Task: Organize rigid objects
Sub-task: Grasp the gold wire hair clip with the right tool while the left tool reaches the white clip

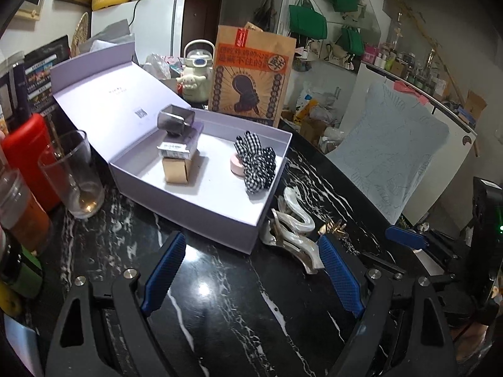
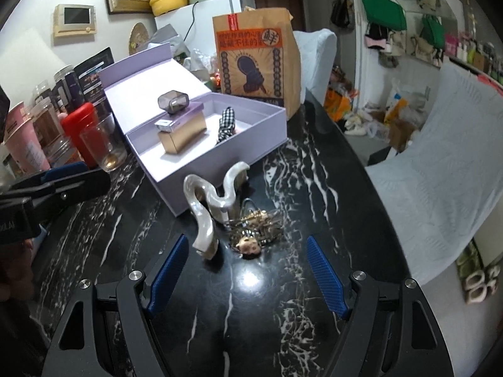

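Note:
An open lilac box (image 1: pixel 220 220) (image 2: pixel 251 147) sits on the black marble table. It holds a gold perfume bottle (image 1: pixel 177 163) (image 2: pixel 182 132), a checked scrunchie (image 1: pixel 256 163) (image 2: pixel 226 122) and a pink round item (image 1: pixel 235 163). A pearly wavy hair claw (image 1: pixel 294 220) (image 2: pixel 210 201) lies on the table beside the box. A gold keychain with a doll head (image 2: pixel 254 232) (image 1: pixel 333 227) lies right of it. My left gripper (image 1: pixel 251 270) is open and empty, just short of the box and claw. My right gripper (image 2: pixel 248 270) is open and empty, just short of the claw and keychain.
A drinking glass (image 1: pixel 74 176) (image 2: pixel 103 144), a red container (image 1: pixel 30 157) (image 2: pixel 81 128) and jars stand left of the box. A brown paper bag (image 1: pixel 251 75) (image 2: pixel 257 56) stands behind it. The table edge curves along the right, with a cloth-draped chair (image 2: pixel 440 157) beyond.

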A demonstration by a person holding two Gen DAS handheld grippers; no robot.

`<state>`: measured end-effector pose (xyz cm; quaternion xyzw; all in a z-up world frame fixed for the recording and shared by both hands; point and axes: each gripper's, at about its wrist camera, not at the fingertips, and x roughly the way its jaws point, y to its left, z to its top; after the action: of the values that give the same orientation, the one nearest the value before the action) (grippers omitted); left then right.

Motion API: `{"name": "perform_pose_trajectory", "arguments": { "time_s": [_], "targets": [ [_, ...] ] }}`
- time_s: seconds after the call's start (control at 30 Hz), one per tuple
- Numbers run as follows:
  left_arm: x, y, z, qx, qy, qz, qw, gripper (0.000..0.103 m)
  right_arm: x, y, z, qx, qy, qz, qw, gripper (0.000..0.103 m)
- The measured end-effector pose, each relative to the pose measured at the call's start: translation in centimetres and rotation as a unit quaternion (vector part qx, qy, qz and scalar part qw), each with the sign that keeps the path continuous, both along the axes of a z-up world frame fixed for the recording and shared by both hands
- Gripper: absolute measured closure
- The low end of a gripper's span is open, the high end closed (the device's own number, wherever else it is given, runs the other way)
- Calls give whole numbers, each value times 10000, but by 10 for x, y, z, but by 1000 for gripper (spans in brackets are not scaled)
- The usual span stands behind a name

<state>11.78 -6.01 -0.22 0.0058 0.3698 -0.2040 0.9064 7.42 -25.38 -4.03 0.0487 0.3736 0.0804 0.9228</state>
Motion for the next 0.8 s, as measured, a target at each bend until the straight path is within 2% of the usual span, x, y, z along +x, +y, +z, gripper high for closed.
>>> {"name": "perform_pose_trajectory", "arguments": {
  "time_s": [0.3, 0.5, 0.7, 0.73, 0.8],
  "targets": [
    [7, -6, -24, -96, 277, 83, 9995, 16, 25, -6, -20, 110, 151, 245, 9995, 25],
    [7, -12, -32, 148, 329, 158, 9992, 16, 48, -6, -33, 49, 364, 360, 9987, 25],
    [11, -11, -36, 153, 452, 341, 9983, 16, 65, -4, -43, 175, 547, 577, 9967, 25],
    [11, -12, -37, 130, 483, 333, 9982, 16, 67, -3, -44, 192, 559, 617, 9963, 26],
    [12, -13, -38, 67, 521, 318, 9981, 16, 69, -1, -46, 176, 586, 643, 9961, 35]
  ]
}}
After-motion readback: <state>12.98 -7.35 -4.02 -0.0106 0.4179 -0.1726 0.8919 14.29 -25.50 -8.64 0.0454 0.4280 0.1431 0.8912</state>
